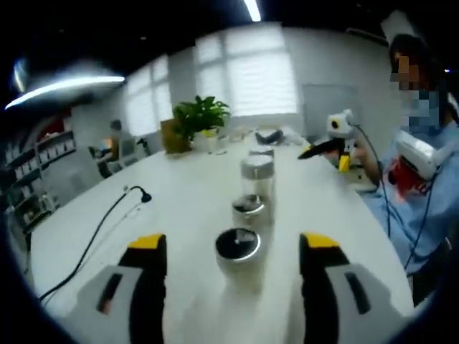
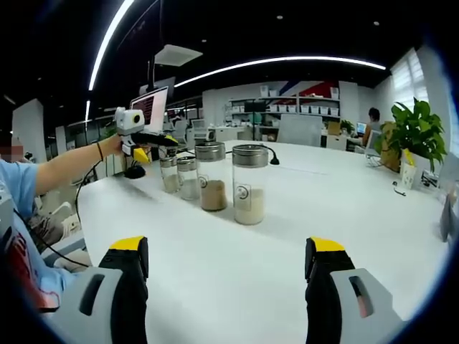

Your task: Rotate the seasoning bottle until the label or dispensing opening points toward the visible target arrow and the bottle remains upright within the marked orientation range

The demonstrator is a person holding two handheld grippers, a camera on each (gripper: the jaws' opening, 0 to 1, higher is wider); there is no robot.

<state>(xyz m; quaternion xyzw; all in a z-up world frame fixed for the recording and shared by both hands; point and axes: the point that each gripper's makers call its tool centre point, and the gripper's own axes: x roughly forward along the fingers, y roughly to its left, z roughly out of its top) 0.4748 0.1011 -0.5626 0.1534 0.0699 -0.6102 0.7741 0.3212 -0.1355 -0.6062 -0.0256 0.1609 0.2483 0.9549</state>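
Note:
Several glass seasoning jars with metal lids stand upright in a row on the white table (image 1: pixel 179 208). In the left gripper view the shortest jar (image 1: pixel 238 247) is nearest, in line with the gap of my open left gripper (image 1: pixel 233 265), untouched; taller jars (image 1: pixel 257 172) stand behind it. In the right gripper view the tallest jar (image 2: pixel 249 183), holding white powder, is nearest, with a brown-filled jar (image 2: pixel 212 175) and two short jars (image 2: pixel 179 175) beyond it. My right gripper (image 2: pixel 228 272) is open, well short of them. The left gripper (image 2: pixel 147 140) hovers by the short jars. The right gripper (image 1: pixel 326 147) is held up at right.
A potted plant (image 1: pixel 202 118) (image 2: pixel 416 132) stands at the table's far end. A black cable (image 1: pixel 107 222) runs across the table's left side. A person in blue (image 1: pixel 423 165) sits at the table's right edge. A monitor (image 2: pixel 149 107) rises behind the held gripper.

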